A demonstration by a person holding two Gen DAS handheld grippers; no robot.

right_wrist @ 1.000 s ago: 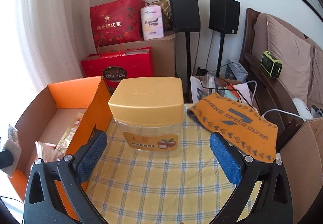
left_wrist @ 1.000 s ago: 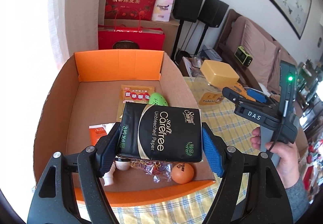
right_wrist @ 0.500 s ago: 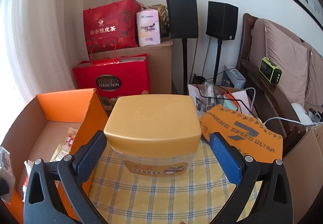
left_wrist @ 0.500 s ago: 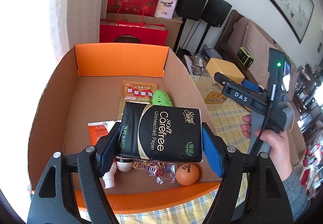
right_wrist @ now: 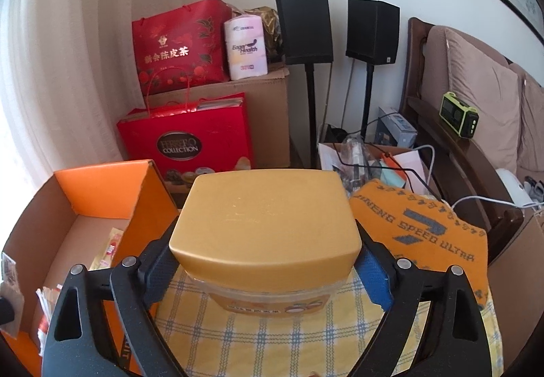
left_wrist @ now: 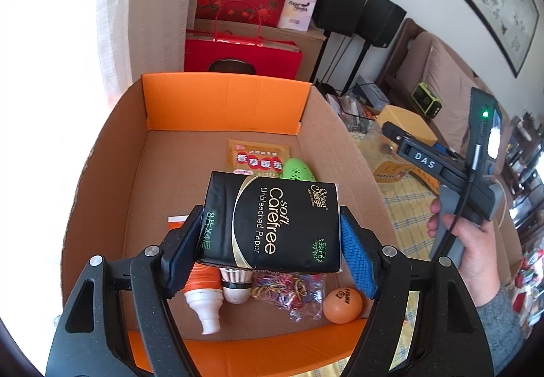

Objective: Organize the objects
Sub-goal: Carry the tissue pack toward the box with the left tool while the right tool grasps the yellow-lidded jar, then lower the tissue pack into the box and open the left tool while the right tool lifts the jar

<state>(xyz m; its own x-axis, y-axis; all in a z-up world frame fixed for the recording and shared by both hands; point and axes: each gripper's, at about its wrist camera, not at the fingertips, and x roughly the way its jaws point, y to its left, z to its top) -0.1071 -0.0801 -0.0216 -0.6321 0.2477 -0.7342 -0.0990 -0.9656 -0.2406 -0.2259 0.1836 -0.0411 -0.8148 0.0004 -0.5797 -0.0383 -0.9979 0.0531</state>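
My left gripper point(left_wrist: 268, 251) is shut on a black Soft Carefree tissue pack point(left_wrist: 272, 220) and holds it above the open cardboard box point(left_wrist: 224, 101). In the box lie an orange ball point(left_wrist: 341, 305), a bag of coloured rubber bands point(left_wrist: 289, 288), a shuttlecock point(left_wrist: 236, 285), an orange tube point(left_wrist: 204, 292), a green egg-shaped object point(left_wrist: 297, 169) and a sachet point(left_wrist: 258, 157). My right gripper point(right_wrist: 265, 271) has its fingers on both sides of a clear jar with a gold lid point(right_wrist: 265, 224) on the checked tablecloth point(right_wrist: 217, 339). It also shows in the left wrist view point(left_wrist: 438, 166).
An orange knitted cloth point(right_wrist: 425, 230) lies right of the jar. The box's orange flap point(right_wrist: 146, 203) stands just left of it. Red gift bags point(right_wrist: 187, 135), a brown carton, two speakers point(right_wrist: 302, 27) and a sofa are behind the table.
The right gripper has moved forward and closed in around the jar, which now sits between its fingers. The left gripper has lifted the tissue pack slightly over the box.
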